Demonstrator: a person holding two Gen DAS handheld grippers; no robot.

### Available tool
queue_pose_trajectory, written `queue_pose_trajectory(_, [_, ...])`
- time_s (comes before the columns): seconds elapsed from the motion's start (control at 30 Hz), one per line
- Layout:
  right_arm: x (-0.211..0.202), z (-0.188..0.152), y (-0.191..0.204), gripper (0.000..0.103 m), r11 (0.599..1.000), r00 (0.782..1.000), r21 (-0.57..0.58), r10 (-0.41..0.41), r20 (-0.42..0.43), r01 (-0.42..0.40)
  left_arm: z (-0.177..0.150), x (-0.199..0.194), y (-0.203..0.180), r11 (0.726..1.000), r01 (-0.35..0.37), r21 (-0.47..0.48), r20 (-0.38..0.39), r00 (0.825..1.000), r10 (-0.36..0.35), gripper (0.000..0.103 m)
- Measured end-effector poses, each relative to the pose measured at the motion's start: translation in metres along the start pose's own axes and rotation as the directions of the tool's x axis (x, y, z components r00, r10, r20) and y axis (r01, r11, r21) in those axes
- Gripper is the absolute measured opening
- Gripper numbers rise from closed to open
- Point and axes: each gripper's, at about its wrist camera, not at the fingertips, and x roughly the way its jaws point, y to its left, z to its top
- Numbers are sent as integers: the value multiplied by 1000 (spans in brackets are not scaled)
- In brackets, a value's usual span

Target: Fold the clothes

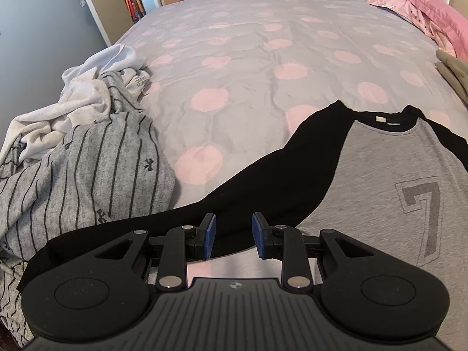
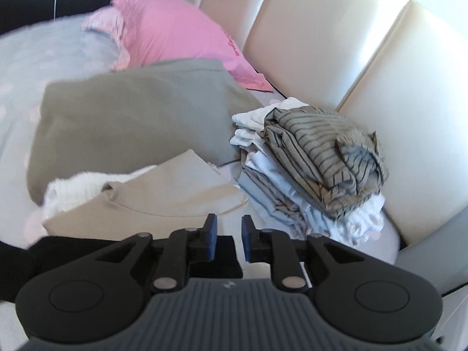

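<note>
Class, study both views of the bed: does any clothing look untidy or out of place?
Yes. A crumpled heap of white and striped grey garments sits unfolded at the bed's left edge, and the striped top crowning the folded stack is bunched and askew.

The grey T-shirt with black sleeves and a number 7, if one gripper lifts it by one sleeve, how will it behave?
The grey T-shirt with black sleeves would probably hang limp, since it lies flat and follows the dotted bedcover. Its long black sleeve would likely rise first and drag the body after it. It looks thin, so probably light.
</note>
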Motion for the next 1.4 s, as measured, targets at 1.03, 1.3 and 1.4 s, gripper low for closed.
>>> queue_pose_trajectory(1.03, [2, -52, -65, 3, 853, 979, 484, 197, 44, -193, -2, -3, -22, 997, -3, 74, 18, 1000, 2, 26])
queue_pose_trajectory(1.3, [-7, -53, -95, 3, 782, 985, 599, 144, 94, -172, -4, -5, -18, 998, -10, 63, 21, 1000, 9, 26])
queue_pose_trajectory(1.4, [13, -59, -93, 3, 807, 993, 583, 120, -5, -94, -5, -5, -16, 998, -16, 60, 18, 1000, 15, 26])
